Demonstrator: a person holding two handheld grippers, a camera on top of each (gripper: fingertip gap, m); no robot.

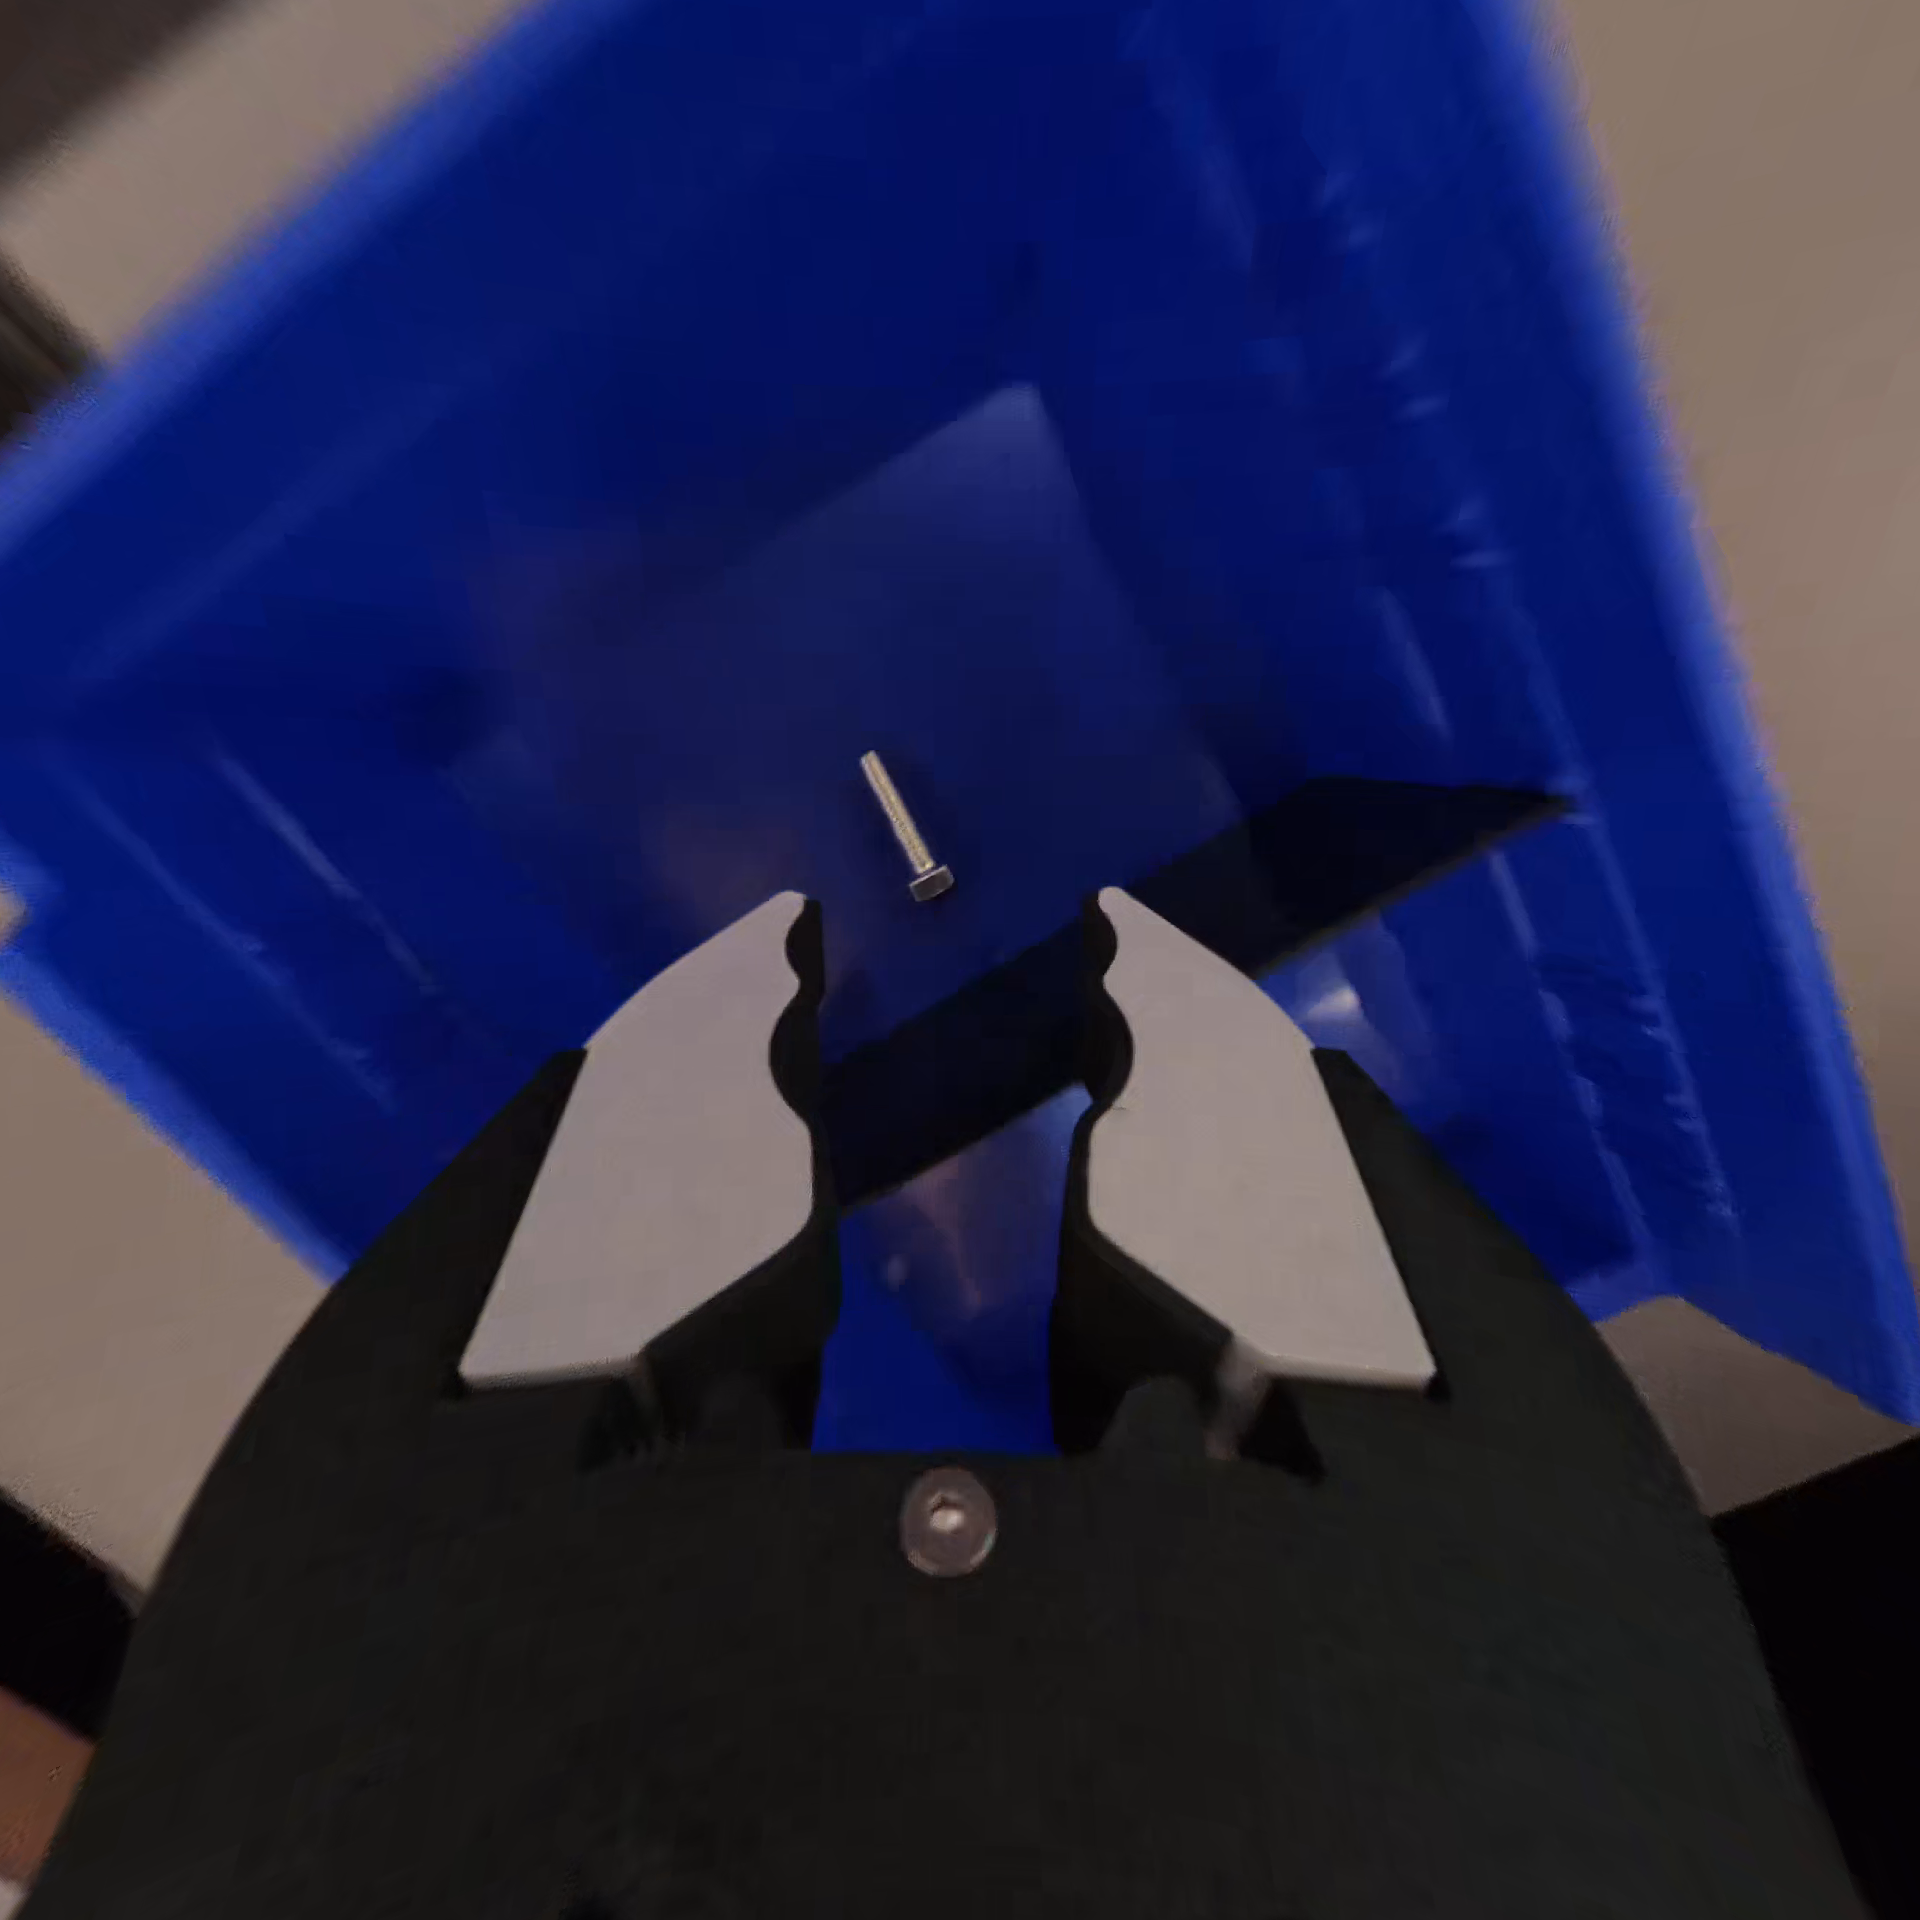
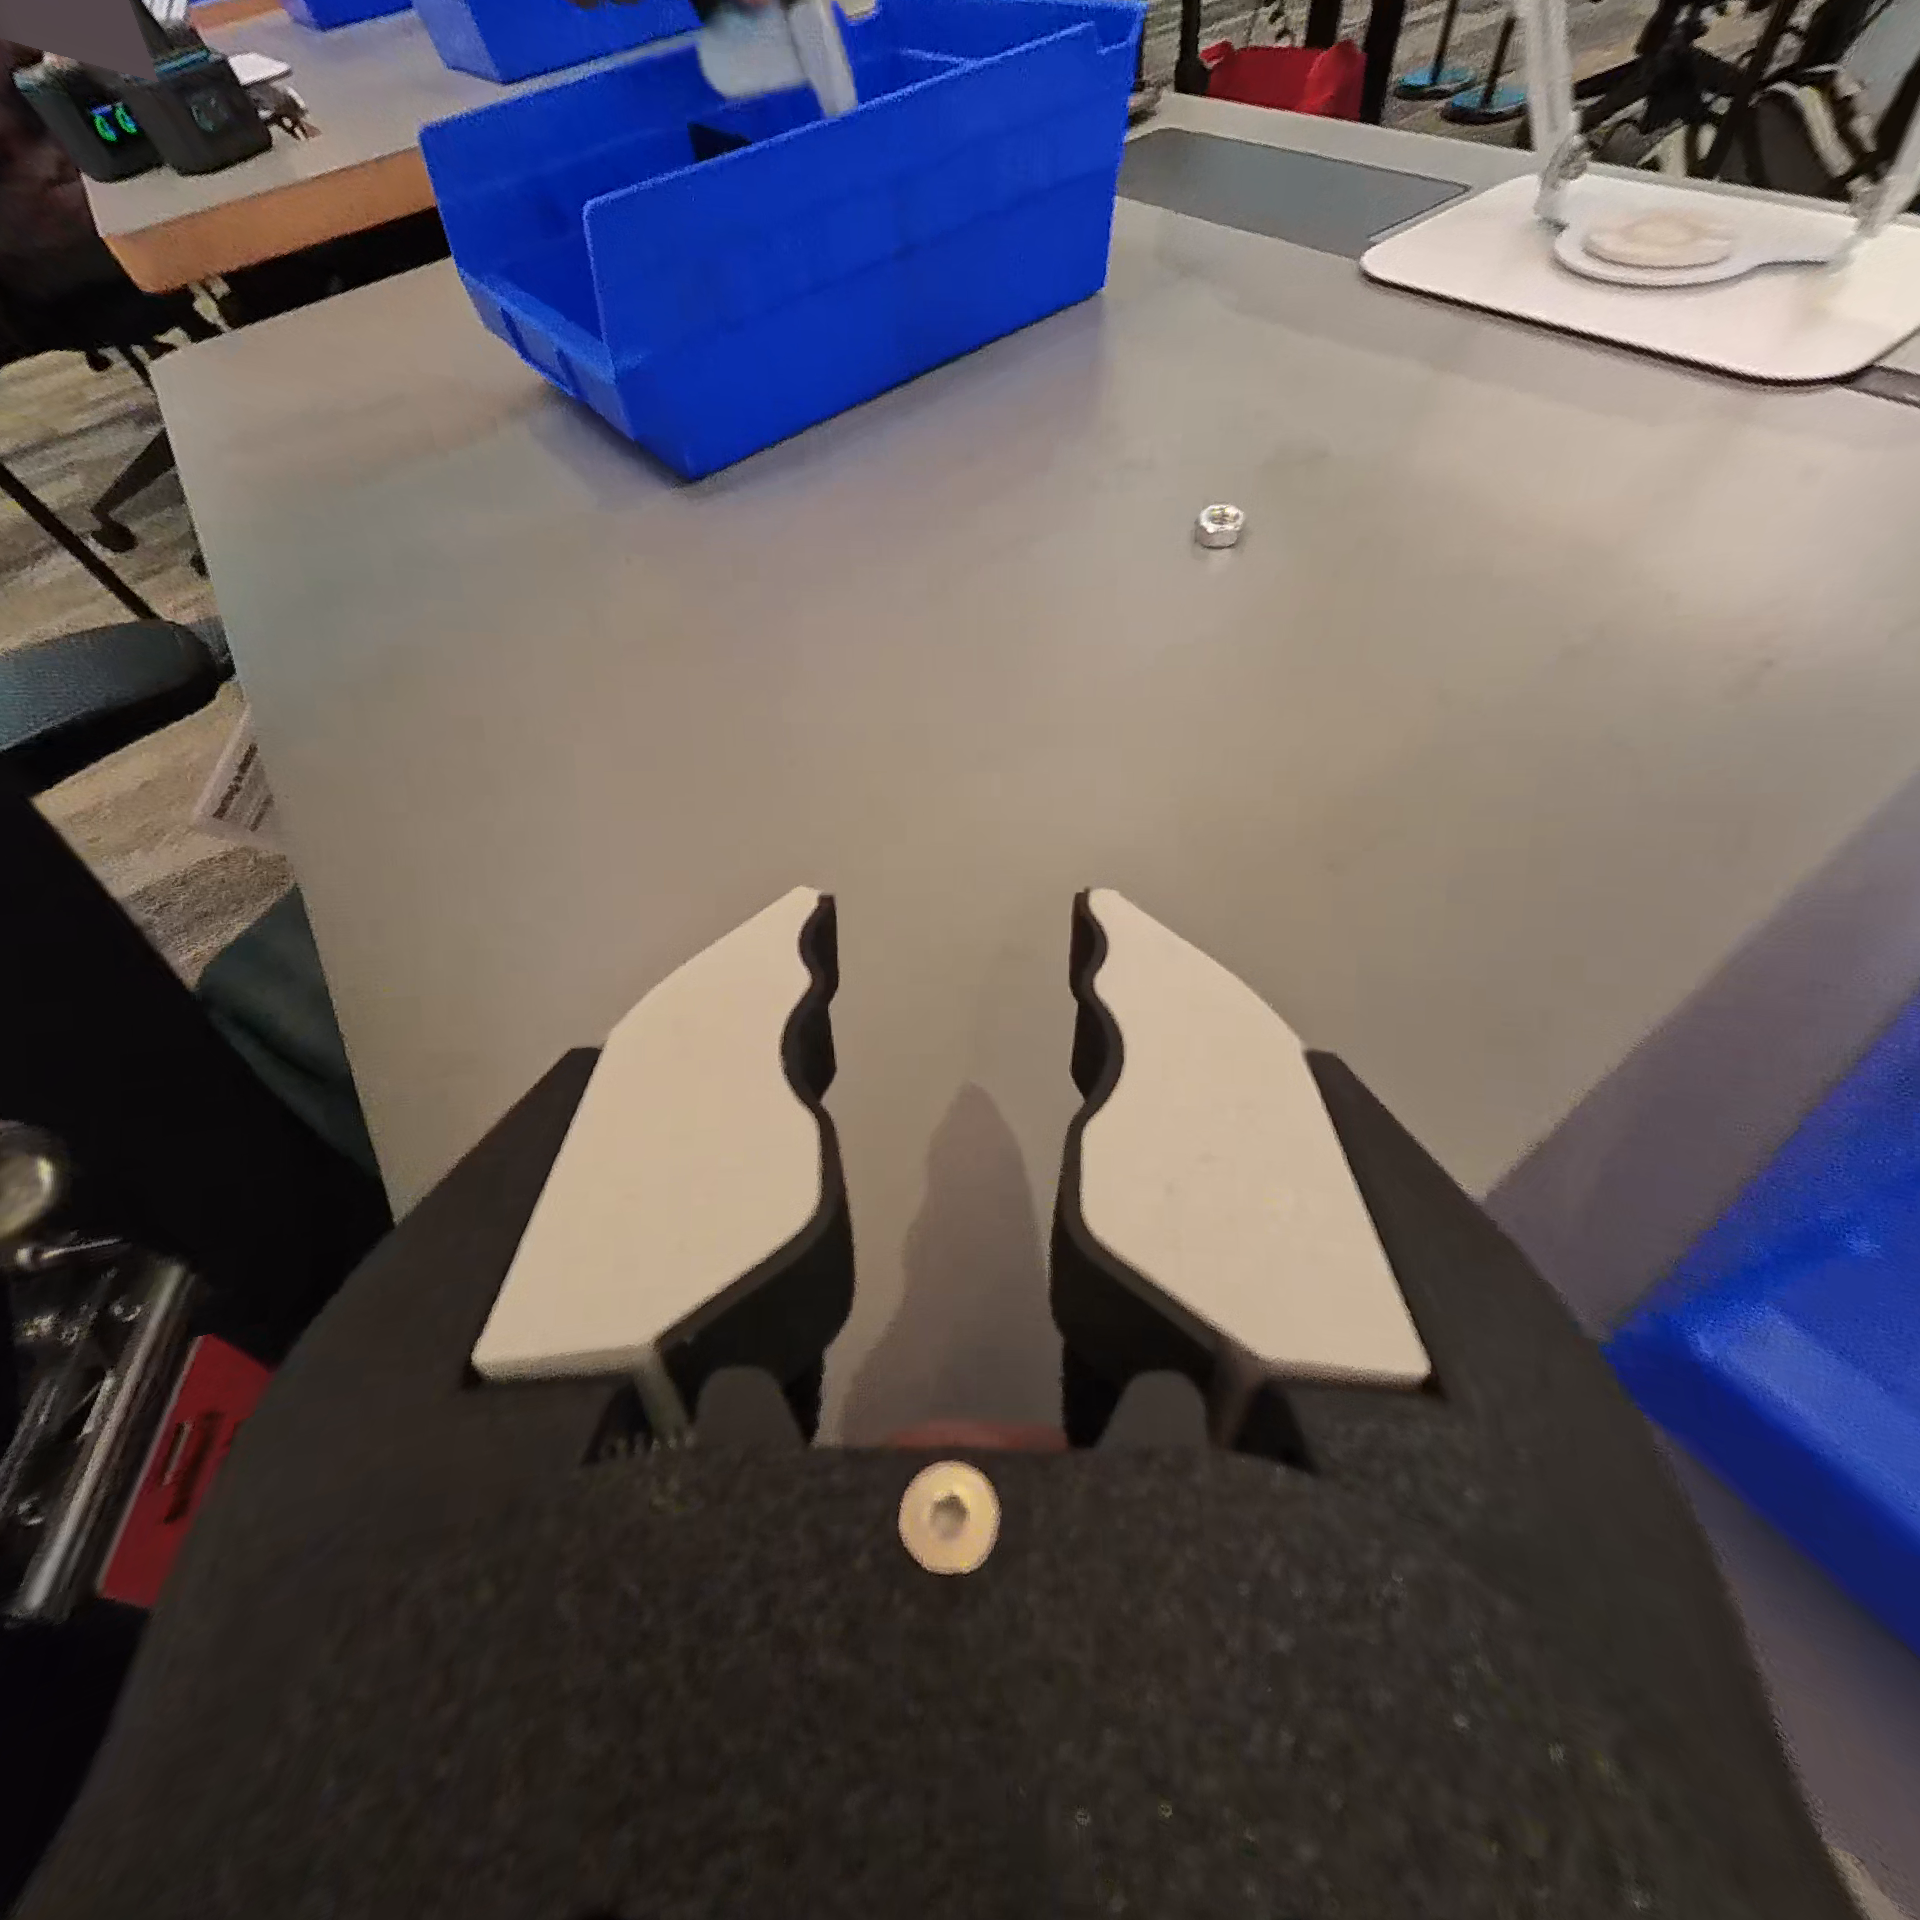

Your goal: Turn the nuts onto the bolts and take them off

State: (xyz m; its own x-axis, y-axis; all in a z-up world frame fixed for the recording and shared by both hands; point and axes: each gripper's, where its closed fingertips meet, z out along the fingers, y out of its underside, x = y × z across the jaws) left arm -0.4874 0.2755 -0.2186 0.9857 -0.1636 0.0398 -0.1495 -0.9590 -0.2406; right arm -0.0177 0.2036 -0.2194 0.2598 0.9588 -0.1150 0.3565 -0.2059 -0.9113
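A small silver bolt (image 1: 904, 831) lies alone on the floor of a blue bin (image 1: 520, 520). My left gripper (image 1: 951, 914) hangs open and empty over the bin, its tips just short of the bolt's head. A black divider (image 1: 1299, 873) crosses the bin behind the right finger. In the right wrist view a silver hex nut (image 2: 1220, 526) lies on the grey table (image 2: 727, 727). My right gripper (image 2: 954, 909) is open and empty above the table, well short of the nut. The same blue bin (image 2: 810, 239) stands at the table's far side, with the left gripper (image 2: 790, 47) blurred above it.
A second blue bin (image 2: 1787, 1351) sits at the right edge near my right gripper. A white stand on a white mat (image 2: 1662, 281) is at the far right. More blue bins and devices sit on a table beyond. A chair (image 2: 94, 675) stands left of the table. The tips of one gripper are about 50 cm away from the tips of the other. The left gripper is farther from the silver hex nut (image 2: 1220, 526), some 30 cm, than the right, some 25 cm.
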